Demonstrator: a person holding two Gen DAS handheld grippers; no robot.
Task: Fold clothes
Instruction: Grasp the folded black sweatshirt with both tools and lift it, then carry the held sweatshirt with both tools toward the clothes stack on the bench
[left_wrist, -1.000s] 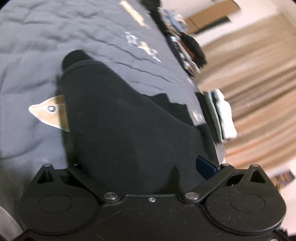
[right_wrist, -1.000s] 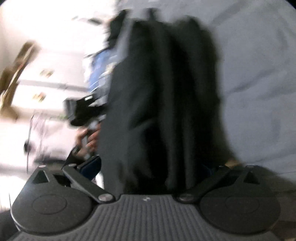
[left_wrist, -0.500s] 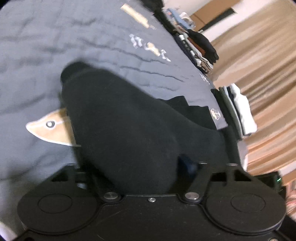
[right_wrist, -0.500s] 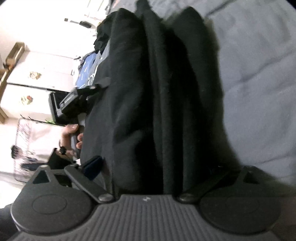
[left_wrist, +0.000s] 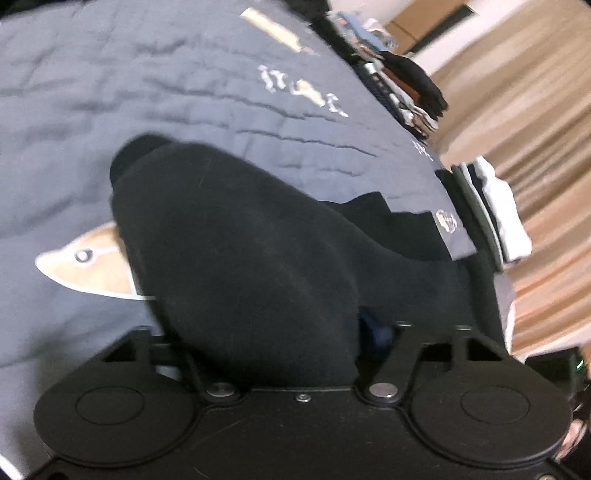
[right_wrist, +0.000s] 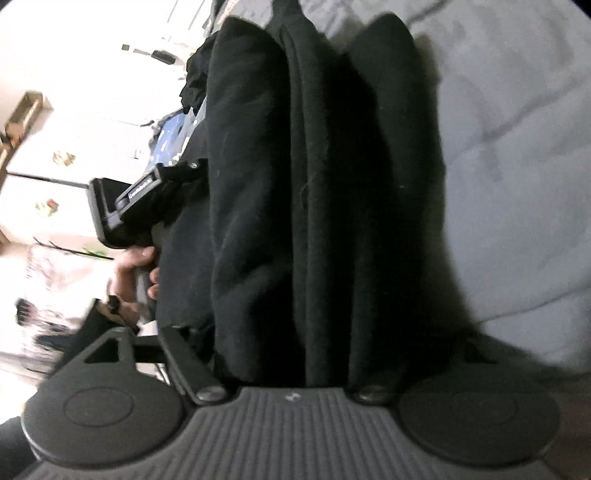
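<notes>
A black garment (left_wrist: 240, 251) lies bunched on the grey bedspread (left_wrist: 166, 85), and its cloth covers the fingers of both grippers. My left gripper (left_wrist: 266, 295) is shut on a thick fold of it; only a bit of one blue pad (left_wrist: 373, 332) shows at the right. In the right wrist view the same garment (right_wrist: 303, 184) stands in long folds between the jaws of my right gripper (right_wrist: 306, 314), which are closing into the cloth. The left gripper's body (right_wrist: 125, 206) and the hand (right_wrist: 136, 266) holding it show at the garment's left side.
The bedspread bears a tan fish print (left_wrist: 85, 266) and pale lettering (left_wrist: 303, 92). A stack of folded clothes (left_wrist: 491, 214) sits at the bed's right edge, more clothes (left_wrist: 410, 88) farther back. Beige curtains (left_wrist: 535, 155) hang beyond. Bare bedspread (right_wrist: 517, 147) lies right of the garment.
Both grippers' jaws have drawn in onto the black cloth, and the blue pads have sunk into it. The right gripper has moved closer along the garment.
</notes>
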